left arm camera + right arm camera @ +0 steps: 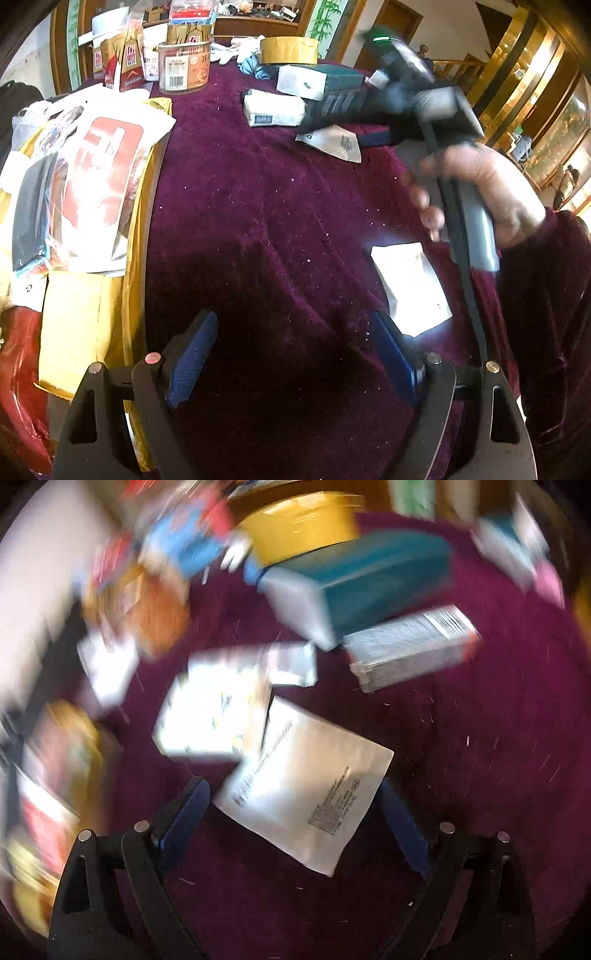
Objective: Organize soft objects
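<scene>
Risk first — the right gripper (295,812) stands wide open, gripping nothing, over the flat white printed soft packet (306,794); I judge a hasty close could skid it along the maroon velvet desk (480,775). It lies tilted, between the fingers. Left gripper (291,354) — open, empty.

Blurred clutter (122,602), perhaps packets.
</scene>
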The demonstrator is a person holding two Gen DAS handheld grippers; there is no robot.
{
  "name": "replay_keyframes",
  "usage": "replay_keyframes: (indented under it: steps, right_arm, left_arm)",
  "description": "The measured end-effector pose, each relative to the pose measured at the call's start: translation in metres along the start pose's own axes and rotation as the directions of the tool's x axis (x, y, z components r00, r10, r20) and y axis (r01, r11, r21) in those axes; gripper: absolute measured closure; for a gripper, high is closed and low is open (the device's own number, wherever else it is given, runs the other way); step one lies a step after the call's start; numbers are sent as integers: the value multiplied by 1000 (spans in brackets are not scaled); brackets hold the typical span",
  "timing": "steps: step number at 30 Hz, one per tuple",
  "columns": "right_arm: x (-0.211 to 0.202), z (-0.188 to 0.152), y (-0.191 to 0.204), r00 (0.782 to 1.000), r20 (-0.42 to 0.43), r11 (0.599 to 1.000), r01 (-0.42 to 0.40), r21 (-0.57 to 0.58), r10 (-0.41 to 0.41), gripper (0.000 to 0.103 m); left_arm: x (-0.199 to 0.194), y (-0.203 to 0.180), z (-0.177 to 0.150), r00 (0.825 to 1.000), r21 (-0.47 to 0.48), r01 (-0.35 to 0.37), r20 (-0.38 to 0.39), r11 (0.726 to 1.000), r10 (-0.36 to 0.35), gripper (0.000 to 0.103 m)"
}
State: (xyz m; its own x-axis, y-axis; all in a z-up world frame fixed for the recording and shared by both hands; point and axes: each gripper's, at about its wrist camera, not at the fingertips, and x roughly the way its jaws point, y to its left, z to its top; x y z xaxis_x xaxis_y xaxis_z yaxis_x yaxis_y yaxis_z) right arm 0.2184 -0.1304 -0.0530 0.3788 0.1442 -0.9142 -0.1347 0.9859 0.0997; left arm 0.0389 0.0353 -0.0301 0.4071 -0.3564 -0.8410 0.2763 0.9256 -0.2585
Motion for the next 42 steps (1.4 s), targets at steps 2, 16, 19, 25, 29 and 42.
replay_keyframes:
  steps: [2,16,19,25,29,42]
  right_arm:
    - [0,-8,15,997,14,991,77,-108,-76,13]
    - [-24,-9,-43,991,123,993,-57,100,44,97]
    - [-23,-11,-56,970,172,960,-205,191,173,97]
    - [-37,-6,-44,964,189,970,-211,124,186,69]
    - [-53,8,-25,958,214,973,-216,87,193,44]
    - [14,59,54,998,68,1000,9,1,-9,25]
  left_arm:
    - [0,3,-1,1000,-7,11,-1,1000,-11,19]
    - [-6,8,-7,1000,-27,23,4,999,-23,19]
    - [-3,2,-6,1000,-15,22,-5,1000,-22,19]
    - [3,-6,-3,1000,2,21,-12,1000,-21,19]
    - [5,-4,-2,1000,7,19,-14,1000,-19,19]
    - [-4,6,-9,999,1,44,-8,999,-44,19]
